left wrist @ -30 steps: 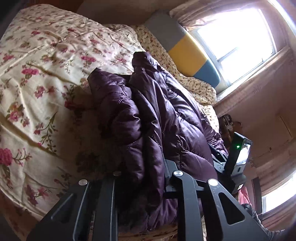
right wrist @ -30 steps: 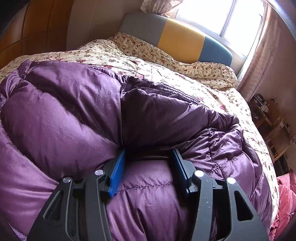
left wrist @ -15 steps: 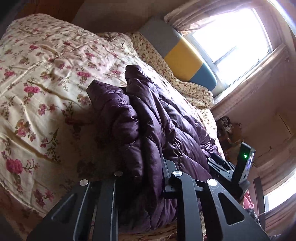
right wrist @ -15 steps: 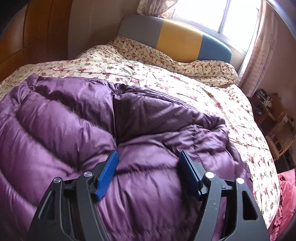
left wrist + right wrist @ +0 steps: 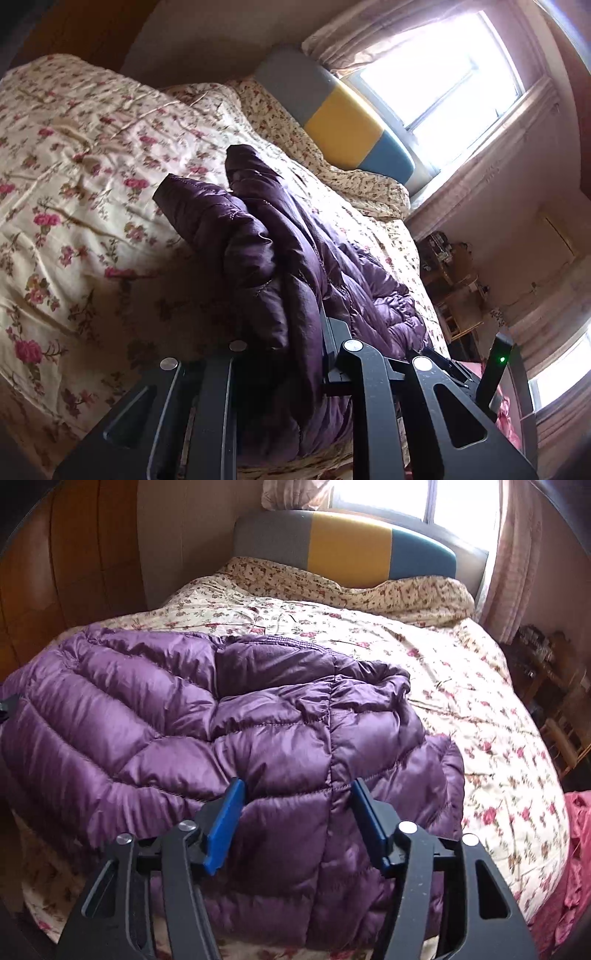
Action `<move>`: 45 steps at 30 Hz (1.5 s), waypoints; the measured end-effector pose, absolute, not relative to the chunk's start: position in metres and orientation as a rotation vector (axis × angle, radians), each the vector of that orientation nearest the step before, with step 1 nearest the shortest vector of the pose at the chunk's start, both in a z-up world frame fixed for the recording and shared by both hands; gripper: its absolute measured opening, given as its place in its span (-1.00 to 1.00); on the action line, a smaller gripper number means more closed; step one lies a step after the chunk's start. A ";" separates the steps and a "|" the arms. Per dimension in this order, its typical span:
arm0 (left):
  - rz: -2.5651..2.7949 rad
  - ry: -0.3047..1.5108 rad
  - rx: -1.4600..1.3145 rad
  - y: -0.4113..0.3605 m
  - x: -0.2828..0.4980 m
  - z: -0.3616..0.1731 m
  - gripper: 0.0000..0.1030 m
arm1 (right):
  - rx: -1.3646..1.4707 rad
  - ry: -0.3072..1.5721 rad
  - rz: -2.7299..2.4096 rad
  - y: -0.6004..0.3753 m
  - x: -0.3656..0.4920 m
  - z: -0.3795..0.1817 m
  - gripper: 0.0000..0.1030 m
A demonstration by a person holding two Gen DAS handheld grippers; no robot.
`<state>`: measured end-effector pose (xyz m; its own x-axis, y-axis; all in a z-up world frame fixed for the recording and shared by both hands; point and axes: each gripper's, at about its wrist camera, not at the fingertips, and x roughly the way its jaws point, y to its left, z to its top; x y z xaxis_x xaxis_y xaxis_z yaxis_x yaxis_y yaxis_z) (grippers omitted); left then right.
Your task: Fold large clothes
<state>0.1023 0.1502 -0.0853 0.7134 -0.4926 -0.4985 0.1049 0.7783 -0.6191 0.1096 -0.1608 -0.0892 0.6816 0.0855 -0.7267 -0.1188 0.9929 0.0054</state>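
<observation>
My left gripper (image 5: 295, 332) is clamped tight on a bunched edge of the quilted purple down jacket (image 5: 236, 738), which lies across the near end of the bed with the flowered cream bedspread (image 5: 461, 686). From the left wrist view the pinched fold rises out of the jaws and the rest of the jacket trails away over the bedspread toward my right gripper (image 5: 295, 823). There the blue pads (image 5: 225, 827) stand apart with puffy fabric between them. Those jaws have just been closing in again after widening, yet I cannot tell whether the pads press the fabric, so I treat that side as not yet gripped.

To do this fold well, I would close the right jaws on the near hem, catching both layers rather than only the slippery outer shell. Then both hands should lift level and carry the hem forward together, so the crease runs straight across the quilting seams. Down filling springs back, so I judge that the fold will need pressing flat after it lands.

The jacket's near edge sits close to the foot of the bed, and a backward pull could drag it off. Ahead there is plenty of bare bedspread, well short of the grey, yellow and blue padded headboard (image 5: 347, 542). To the right lie a crumpled pink cloth (image 5: 576, 867) and cluttered wooden furniture (image 5: 546, 686), so I would keep my swing over the bed.
</observation>
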 end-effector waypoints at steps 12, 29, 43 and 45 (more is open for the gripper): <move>-0.369 0.708 -0.599 0.152 0.106 -0.086 -0.66 | -0.162 0.918 0.232 -0.076 0.118 -0.132 -0.99; -0.584 0.646 -0.492 0.065 0.126 -0.017 -0.66 | -0.145 0.871 0.228 -0.106 0.103 -0.113 -0.48; -0.724 0.763 -0.347 -0.063 0.160 -0.025 -0.66 | -0.195 0.878 -0.140 -0.249 0.076 -0.080 -0.14; -0.732 0.785 -0.324 -0.082 0.165 -0.031 -0.66 | -0.184 0.895 -0.173 -0.270 0.078 -0.082 -0.14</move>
<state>0.1654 -0.0818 -0.0315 0.4814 -0.7025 -0.5242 0.4737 0.7117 -0.5188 0.0784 -0.2700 -0.0820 0.6138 -0.2260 -0.7564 0.0726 0.9703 -0.2309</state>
